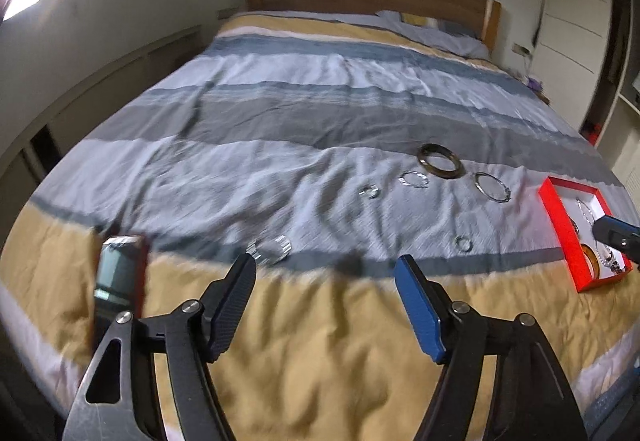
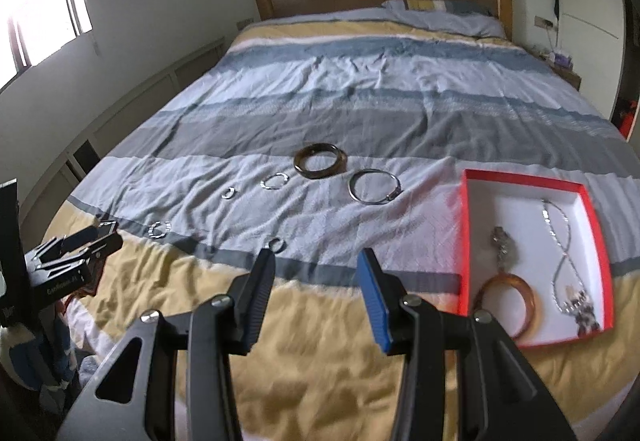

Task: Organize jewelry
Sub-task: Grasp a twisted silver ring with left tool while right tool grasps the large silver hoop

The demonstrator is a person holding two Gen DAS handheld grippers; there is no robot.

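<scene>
Jaws of left gripper [image 1: 324,269] and right gripper [image 2: 316,261] gape empty above bed [image 2: 320,341] strewn with bangles [image 2: 320,161].

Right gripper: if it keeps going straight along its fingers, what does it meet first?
Probably bare bedspread. The right gripper is open and empty; the small ring lies just by its left fingertip, and the red box sits off right. Depth is uncertain.
</scene>
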